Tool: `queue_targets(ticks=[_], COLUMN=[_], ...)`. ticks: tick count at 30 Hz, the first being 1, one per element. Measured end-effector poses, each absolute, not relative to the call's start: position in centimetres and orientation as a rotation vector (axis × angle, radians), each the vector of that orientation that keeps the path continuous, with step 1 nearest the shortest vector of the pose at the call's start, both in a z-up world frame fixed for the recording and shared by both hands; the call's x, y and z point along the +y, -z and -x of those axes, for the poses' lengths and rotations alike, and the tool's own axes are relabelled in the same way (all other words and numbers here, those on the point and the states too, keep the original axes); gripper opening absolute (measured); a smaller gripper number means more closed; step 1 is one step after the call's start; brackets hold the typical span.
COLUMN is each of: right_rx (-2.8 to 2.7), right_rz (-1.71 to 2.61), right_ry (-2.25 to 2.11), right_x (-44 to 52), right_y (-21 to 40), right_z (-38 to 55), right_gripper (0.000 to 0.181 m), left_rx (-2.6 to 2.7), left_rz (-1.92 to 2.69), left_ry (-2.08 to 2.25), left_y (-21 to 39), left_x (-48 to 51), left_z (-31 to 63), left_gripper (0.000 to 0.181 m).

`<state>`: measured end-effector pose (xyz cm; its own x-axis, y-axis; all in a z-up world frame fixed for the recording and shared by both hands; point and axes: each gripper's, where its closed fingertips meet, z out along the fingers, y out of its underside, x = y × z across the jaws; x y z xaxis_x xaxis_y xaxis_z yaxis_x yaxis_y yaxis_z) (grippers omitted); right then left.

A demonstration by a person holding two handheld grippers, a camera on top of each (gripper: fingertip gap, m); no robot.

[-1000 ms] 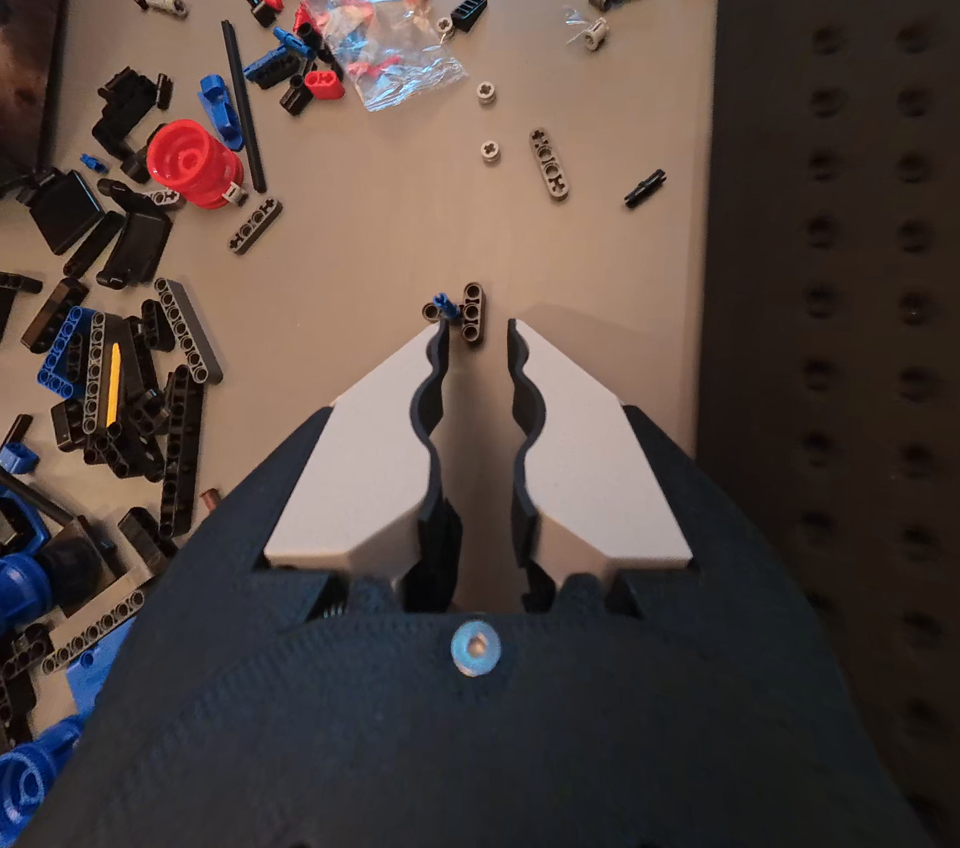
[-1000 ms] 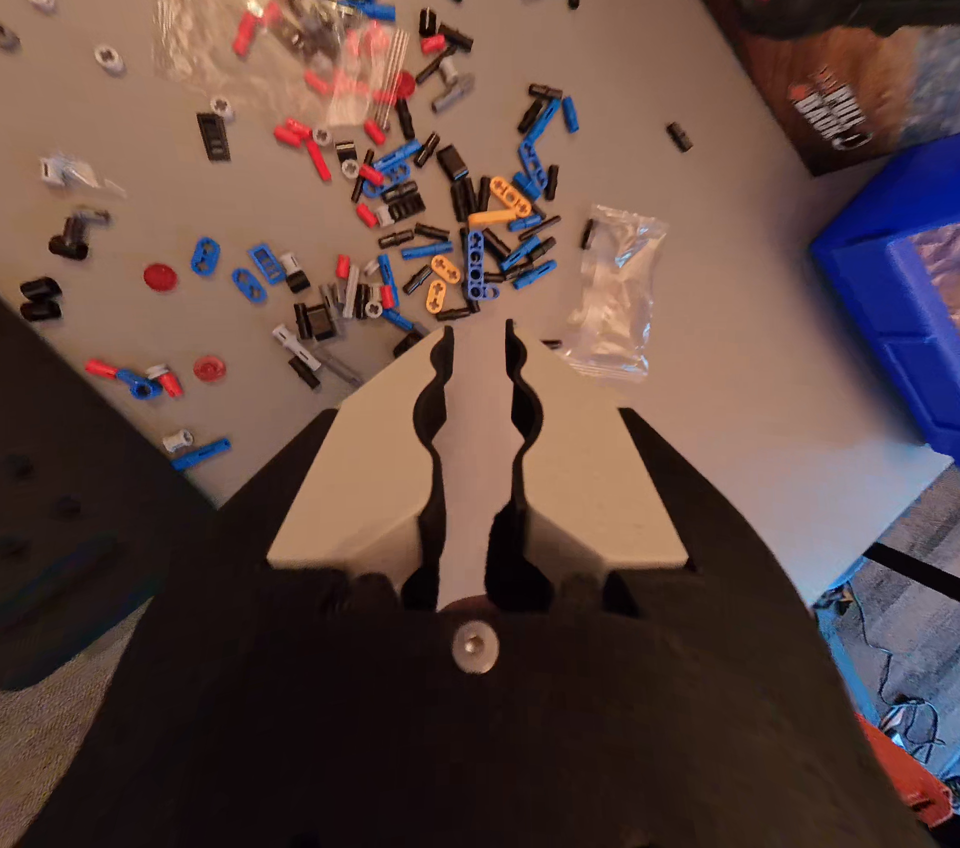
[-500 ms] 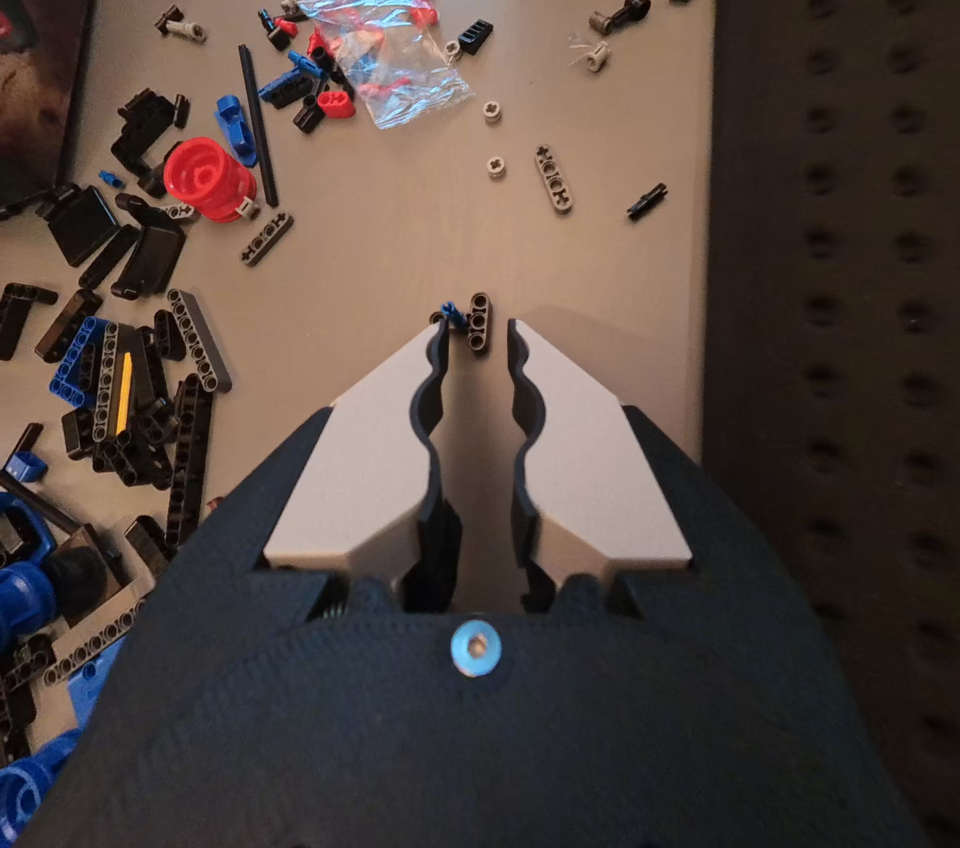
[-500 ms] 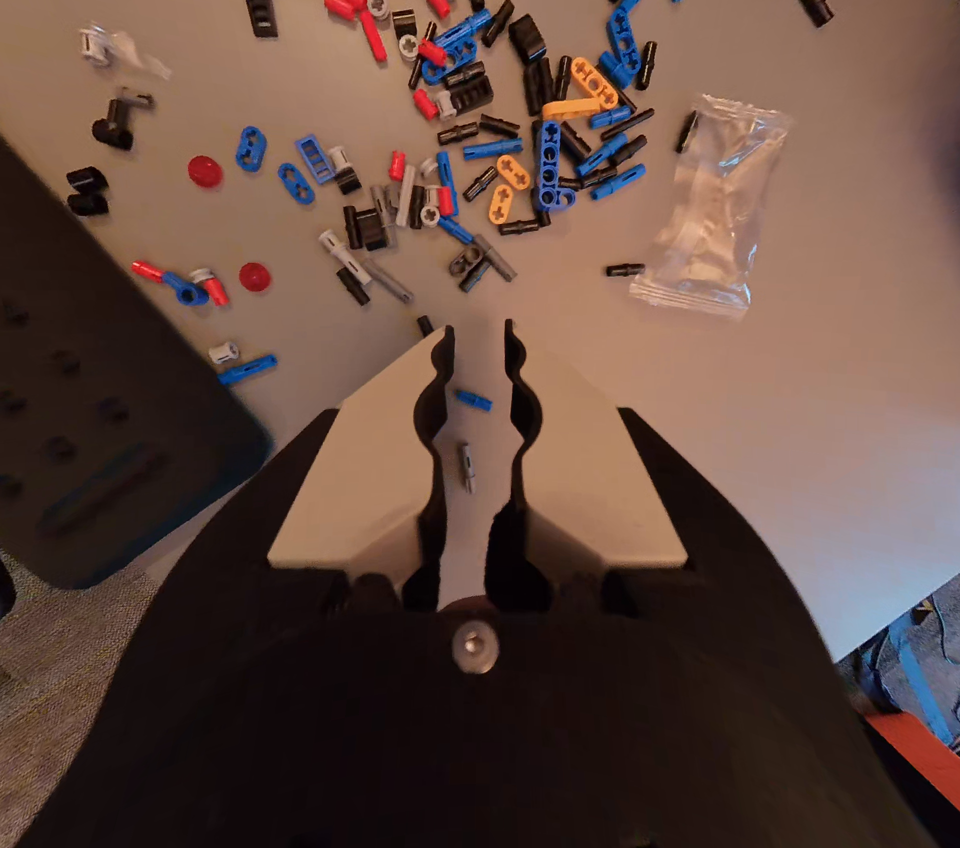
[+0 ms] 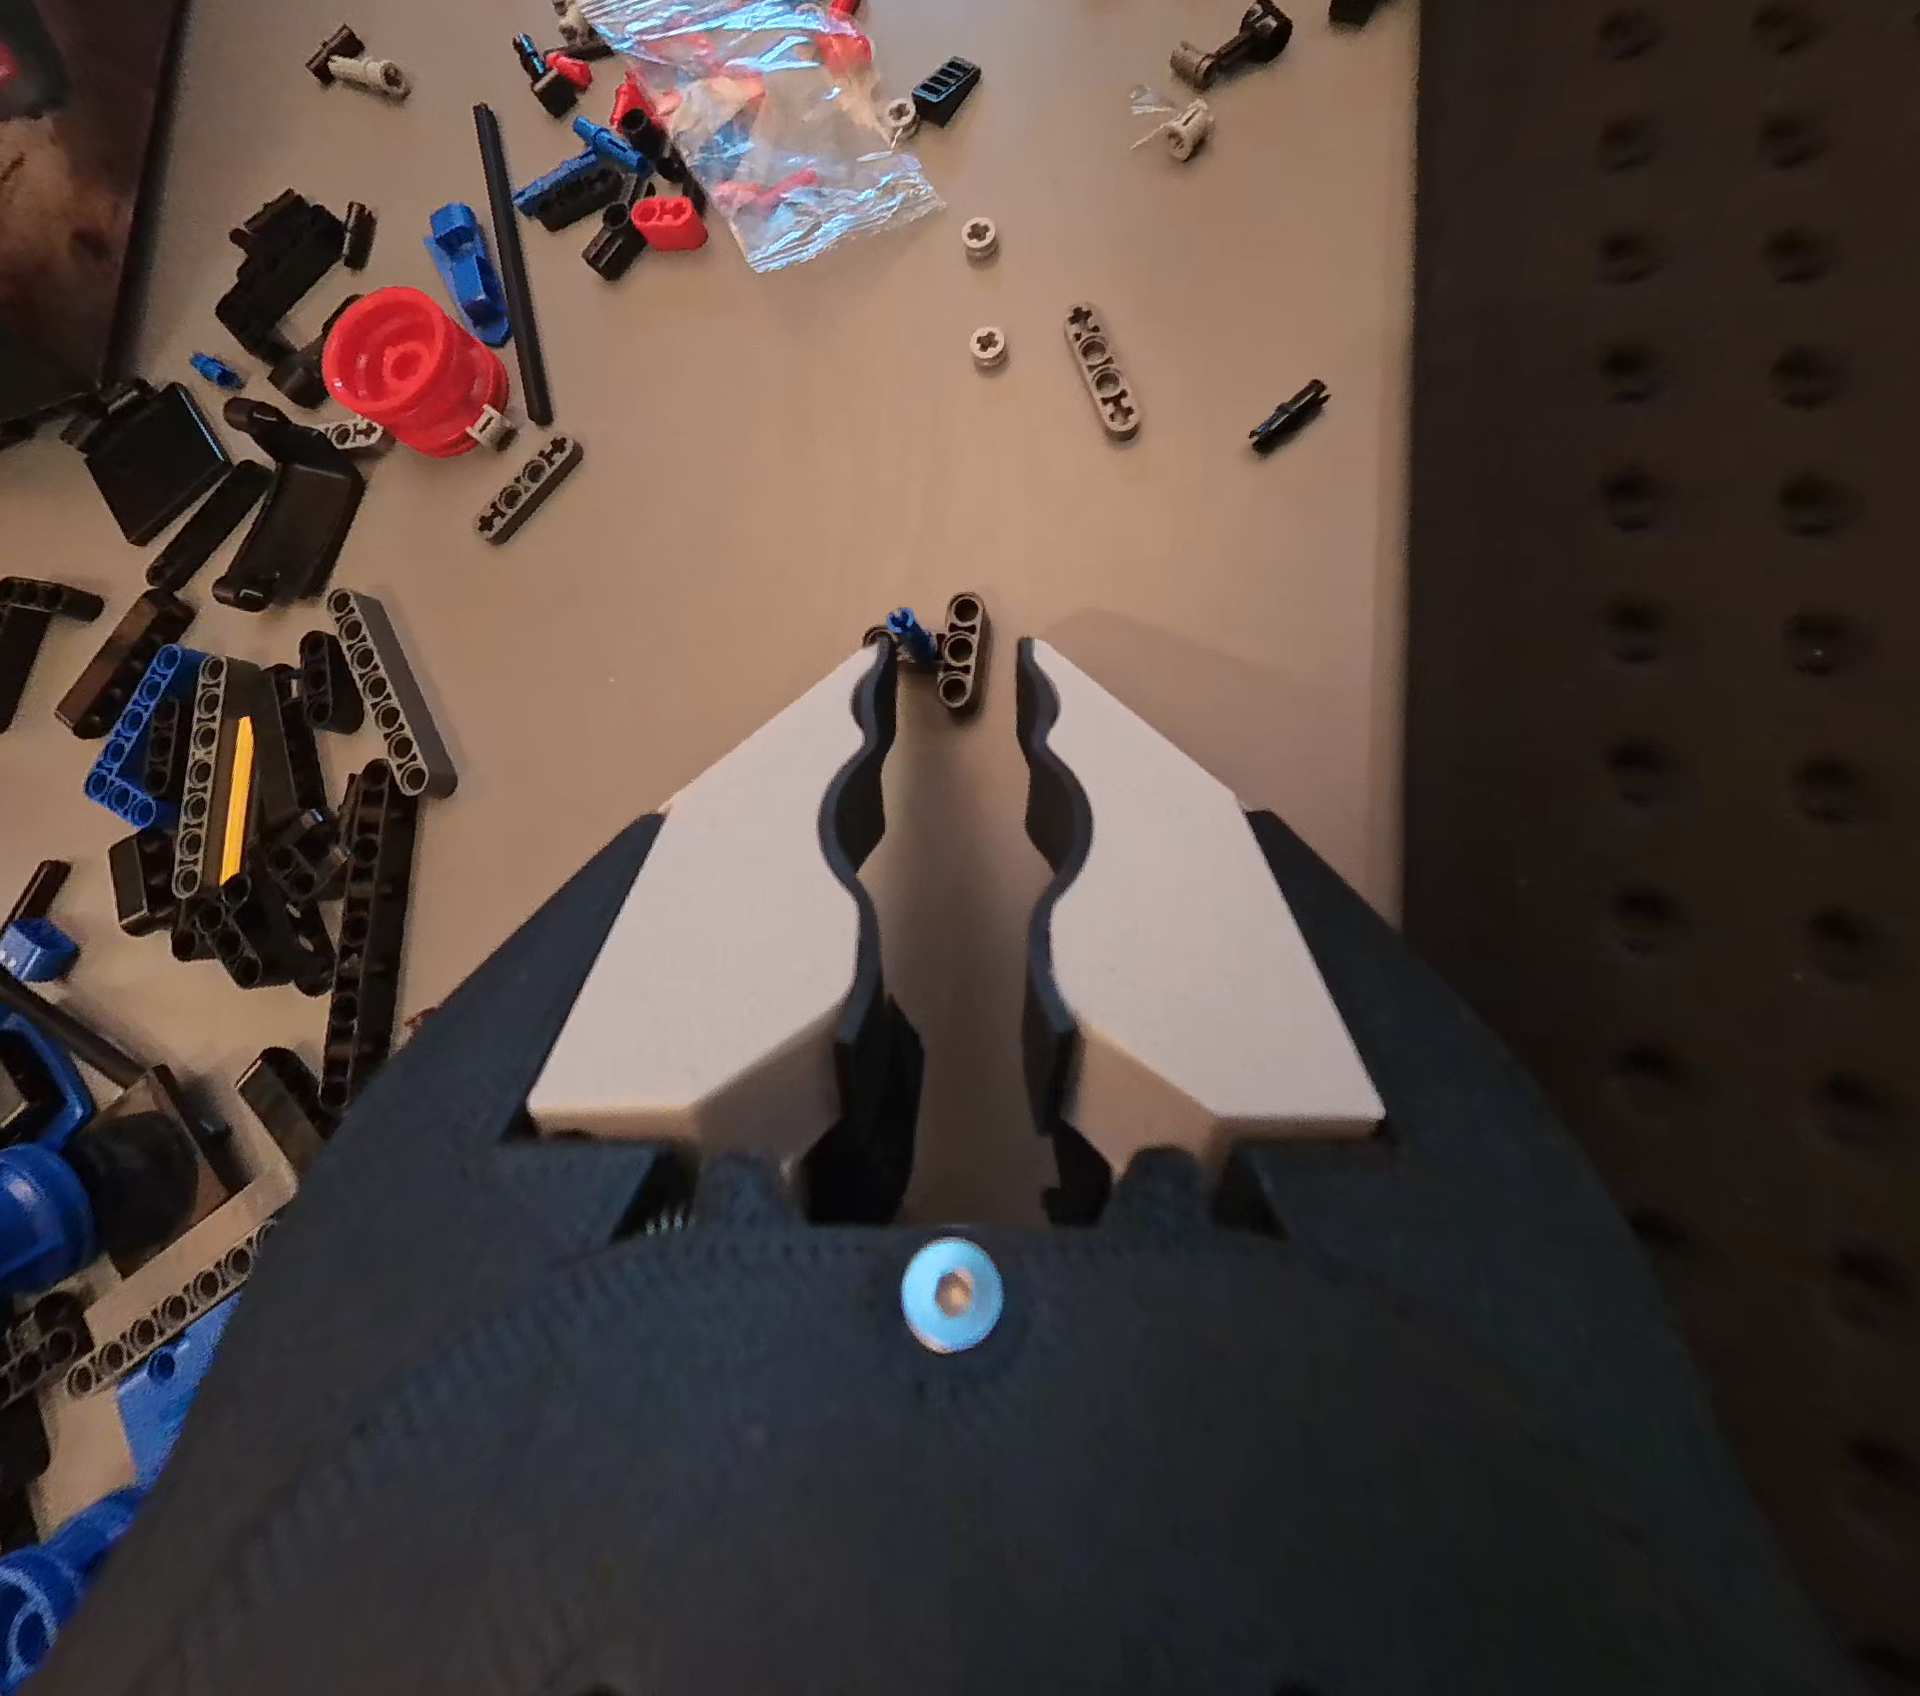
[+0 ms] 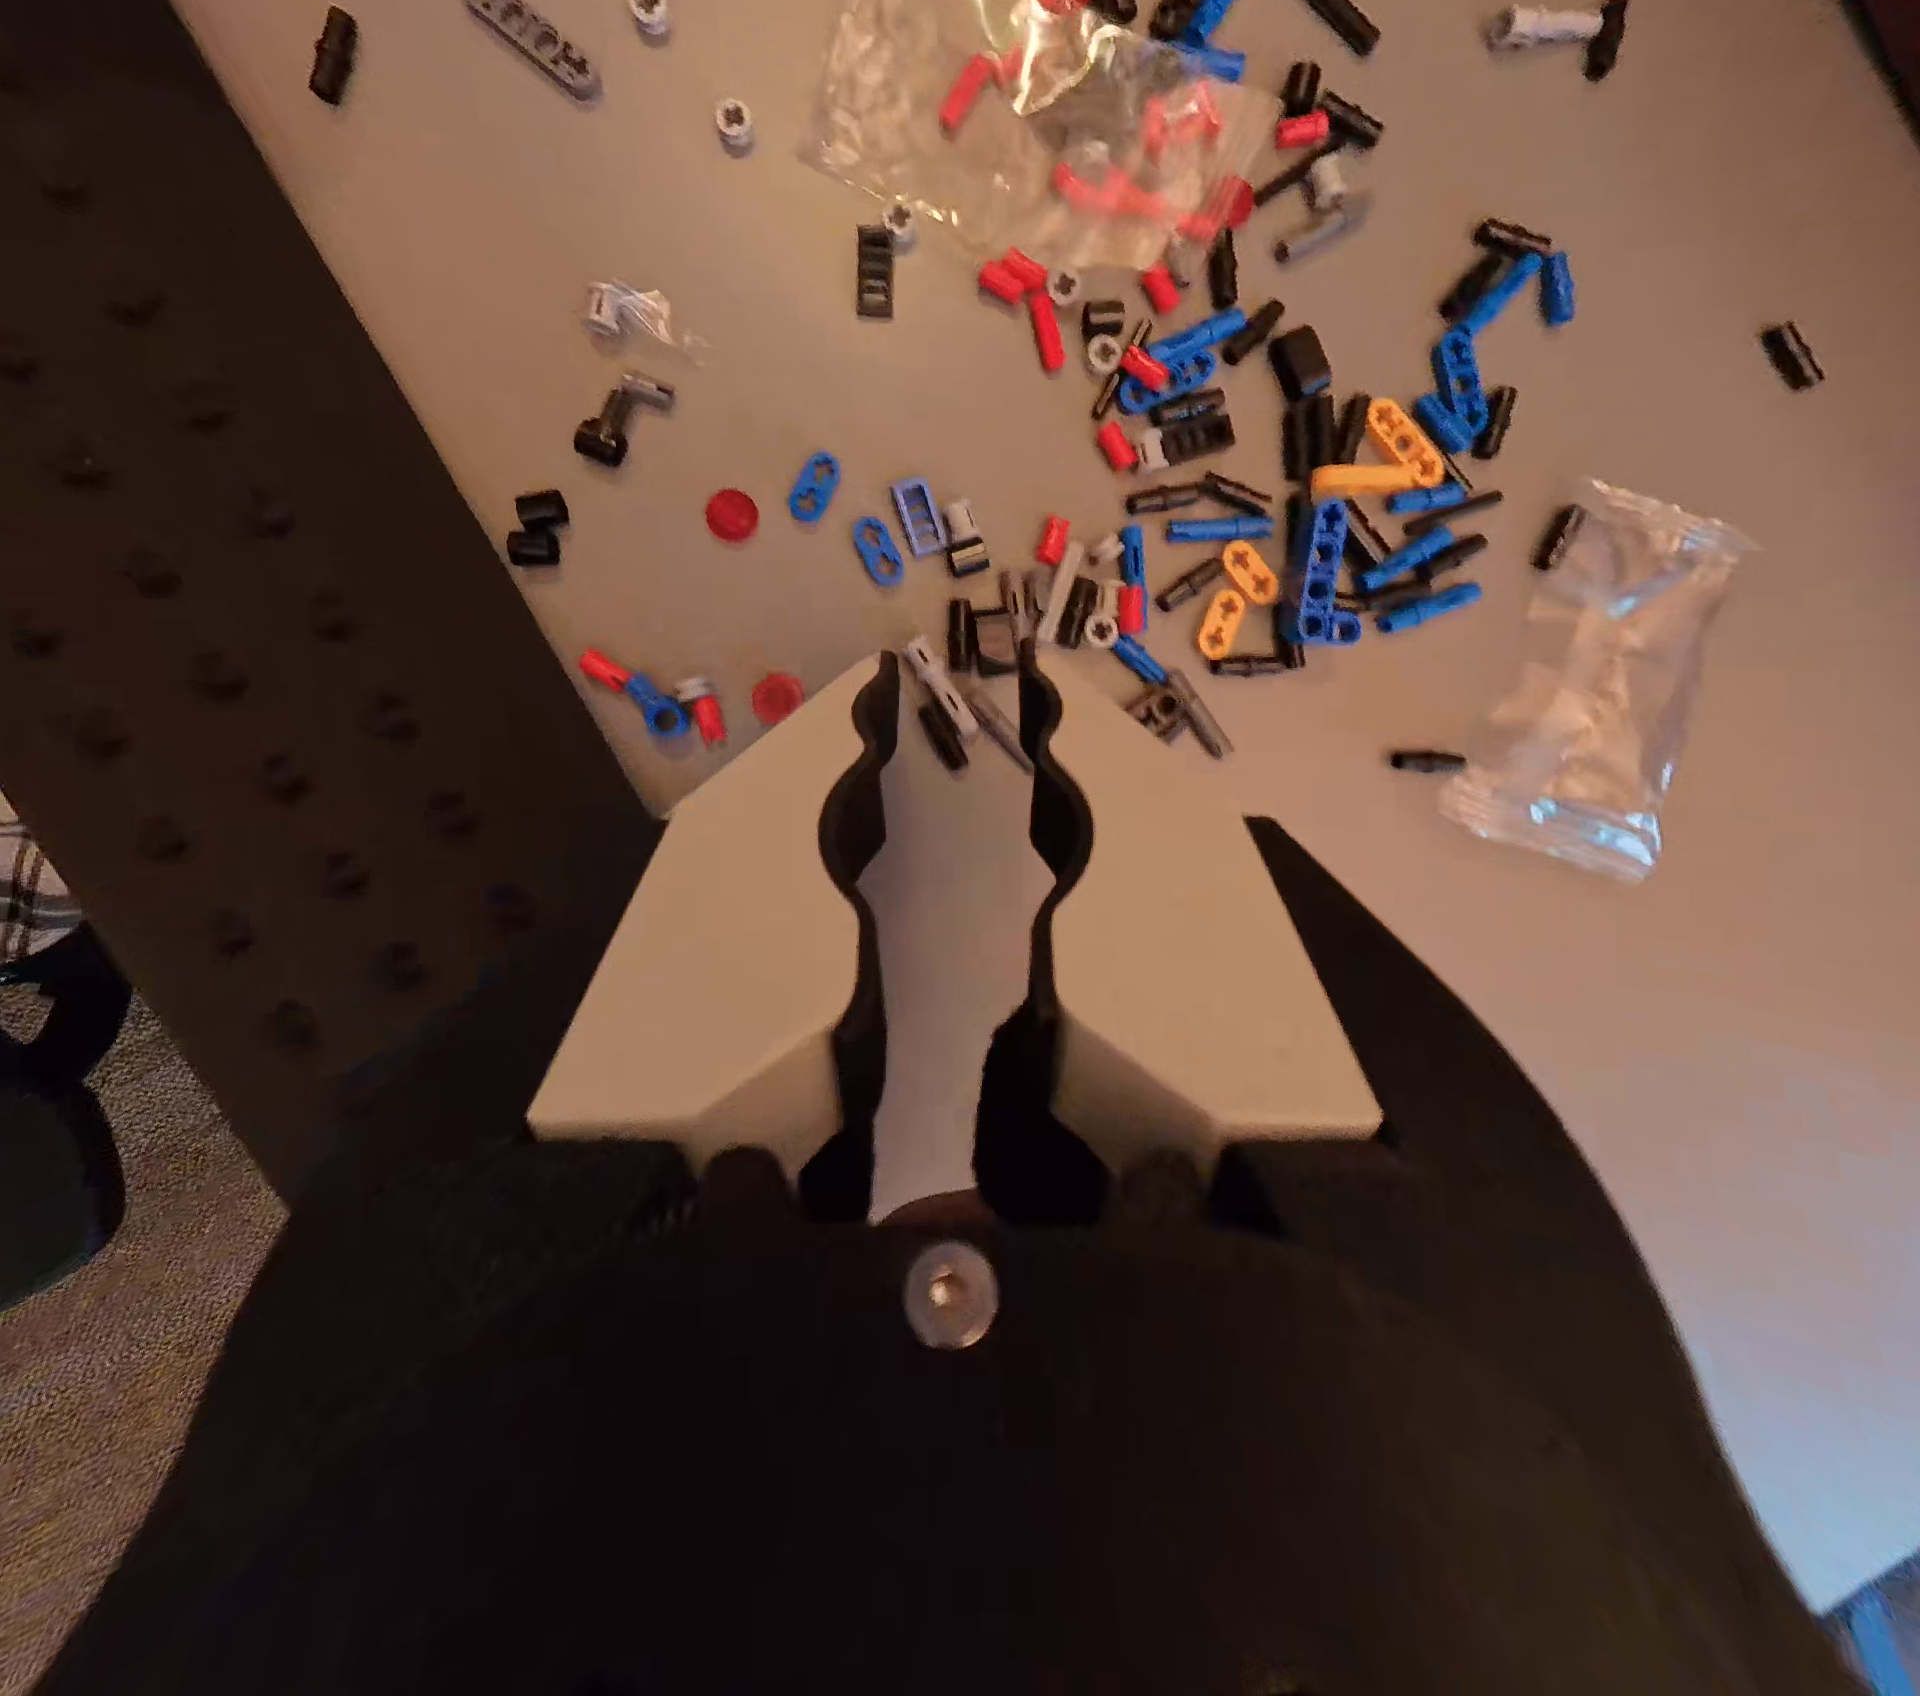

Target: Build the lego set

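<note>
Left wrist view, left tool [image 5: 951, 659]: held low over the counter [image 5: 790, 503], its jaws set a moderate gap apart with nothing between them.
Left wrist view, nearest piece: a short black beam with 3 holes [image 5: 962, 654] lies just past the fingertips, a small blue pin [image 5: 912, 633] touching its left side.
Left wrist view, loose parts: black and grey long beams [image 5: 379, 690] are heaped at the left, a red wheel hub [image 5: 414, 370] lies beyond them, and a clear bag of red pieces [image 5: 774, 119] sits farther off.
Right wrist view, right tool [image 6: 951, 670]: parted to a similar gap and empty, tilted above the counter.
Right wrist view, nearest piece: a grey and black pin assembly [image 6: 940, 706] is seen between the fingertips, though whether it is touched cannot be told.
Right wrist view, loose parts: blue, orange and black connectors [image 6: 1320, 545] are scattered ahead, with an empty clear bag [image 6: 1600, 690] at the right.
Handling: the pieces are judged light, stiff and smooth, so they are likely to skid or flip if pinched off-centre.
Hold point: the 3-hole beam is best taken across its long flat sides at mid-length; pins are best taken across the collar.
Progress: no assembled section is visible, so the build is judged early.
</note>
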<state>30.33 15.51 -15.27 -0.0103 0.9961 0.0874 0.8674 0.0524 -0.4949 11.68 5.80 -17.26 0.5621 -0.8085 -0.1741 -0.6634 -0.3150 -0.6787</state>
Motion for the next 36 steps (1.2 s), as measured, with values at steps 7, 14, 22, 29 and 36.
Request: queue_targets(ticks=[7, 14, 22, 29, 36], right_rx=[-1.973, -2.108, -2.117, -2.114, -1.916], right_rz=[1.78, 1.738, 1.769, 1.753, 1.7], right_ry=[-0.528, -0.679, -0.671, -0.648, -0.877], right_x=[14.2, 9.7, 7.1, 7.0, 7.1], right_y=[15.3, 15.9, 17.3, 17.8, 14.7], right_z=[-27.5, -27.2, -26.9, -26.3, -23.2], right_gripper=[0.022, 0.017, 0.017, 0.0, 0.0], left_rx=[1.187, 1.174, 1.19, 1.167, 1.167], left_rz=[2.085, 2.085, 2.085, 2.069, 2.026], left_ry=[0.255, 0.255, 0.253, 0.239, 0.219], left_y=[17.6, 17.5, 17.6, 17.0, 16.3], left_x=[5.7, 5.9, 5.7, 5.9, 6.1], left_z=[-11.6, -11.3, -11.6, -11.3, -11.5], left_gripper=[0.022, 0.022, 0.023, 0.024, 0.024])
